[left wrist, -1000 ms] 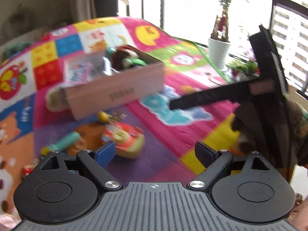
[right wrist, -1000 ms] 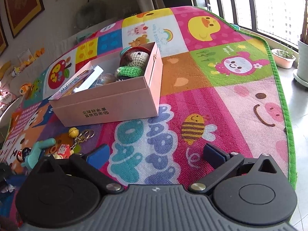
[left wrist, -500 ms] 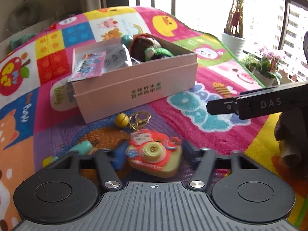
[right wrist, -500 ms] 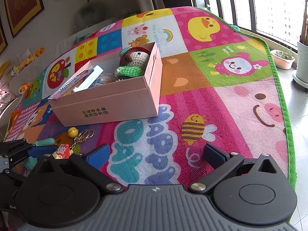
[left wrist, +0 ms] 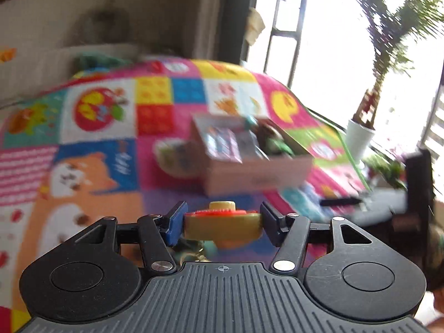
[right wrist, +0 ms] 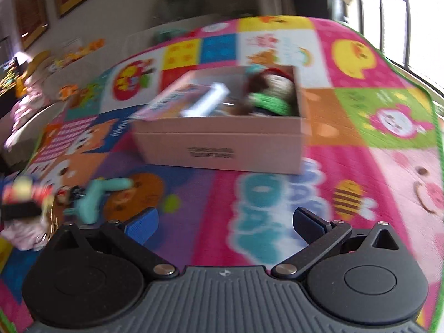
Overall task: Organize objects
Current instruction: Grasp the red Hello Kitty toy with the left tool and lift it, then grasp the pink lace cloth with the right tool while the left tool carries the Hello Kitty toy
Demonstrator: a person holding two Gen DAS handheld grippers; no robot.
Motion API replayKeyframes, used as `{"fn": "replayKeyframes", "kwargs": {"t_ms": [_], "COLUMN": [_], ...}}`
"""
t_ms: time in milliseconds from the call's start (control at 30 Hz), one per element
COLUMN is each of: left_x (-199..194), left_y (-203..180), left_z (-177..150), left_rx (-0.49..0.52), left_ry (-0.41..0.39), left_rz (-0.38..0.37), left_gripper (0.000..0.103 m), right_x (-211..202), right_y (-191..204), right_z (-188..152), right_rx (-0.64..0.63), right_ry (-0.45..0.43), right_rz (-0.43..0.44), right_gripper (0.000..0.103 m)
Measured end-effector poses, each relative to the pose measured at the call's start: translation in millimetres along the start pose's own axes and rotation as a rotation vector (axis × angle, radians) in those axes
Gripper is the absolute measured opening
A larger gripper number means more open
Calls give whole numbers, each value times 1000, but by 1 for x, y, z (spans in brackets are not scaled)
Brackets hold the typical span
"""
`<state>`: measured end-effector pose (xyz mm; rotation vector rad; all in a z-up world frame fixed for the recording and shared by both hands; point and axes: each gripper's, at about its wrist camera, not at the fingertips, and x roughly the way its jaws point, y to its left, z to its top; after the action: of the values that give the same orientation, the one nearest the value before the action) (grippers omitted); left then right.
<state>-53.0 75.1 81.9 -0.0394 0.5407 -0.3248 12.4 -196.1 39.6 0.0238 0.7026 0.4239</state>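
My left gripper (left wrist: 222, 216) is shut on a yellow and red toy camera (left wrist: 219, 226), which hangs above the play mat (left wrist: 97, 166). Something small and blurred dangles under the toy. Ahead of it stands the open pink cardboard box (left wrist: 255, 172) with a card pack and a knitted doll inside. In the right wrist view the box (right wrist: 222, 144) sits in the middle. My right gripper (right wrist: 224, 227) is open over the mat with nothing between its fingers. The left gripper with the toy camera (right wrist: 22, 194) shows at the far left there. The picture is blurred.
A teal toy (right wrist: 97, 194) and a small yellow-green ball (right wrist: 170, 202) lie on the mat in front of the box. A potted plant (left wrist: 359, 138) stands by the window past the mat's green edge (right wrist: 434, 116). Small toys line the far wall.
My left gripper closed on the toy camera and lifted it off the mat. Both views have swung, and the right gripper now sits nearer the box front.
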Motion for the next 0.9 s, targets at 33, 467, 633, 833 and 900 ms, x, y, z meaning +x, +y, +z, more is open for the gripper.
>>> {"fn": "replayKeyframes", "kwargs": {"t_ms": [33, 467, 633, 833, 900], "left_x": [-2, -21, -21, -14, -9], "left_y": [8, 69, 68, 44, 31], "left_z": [6, 26, 17, 8, 7], "left_rx": [-5, -123, -118, -78, -62], "left_ry": [-23, -112, -92, -35, -6], "left_rz": [38, 147, 160, 64, 7], "left_gripper": [63, 63, 63, 63, 63], "right_x": [0, 28, 33, -19, -36], "right_y": [15, 198, 191, 115, 84], "right_z": [0, -11, -10, 5, 9], "right_rx": [-29, -478, -474, -372, -335], "right_ry": [0, 49, 115, 44, 18], "right_rz": [36, 369, 354, 235, 153], "right_gripper": [103, 76, 35, 31, 31]}}
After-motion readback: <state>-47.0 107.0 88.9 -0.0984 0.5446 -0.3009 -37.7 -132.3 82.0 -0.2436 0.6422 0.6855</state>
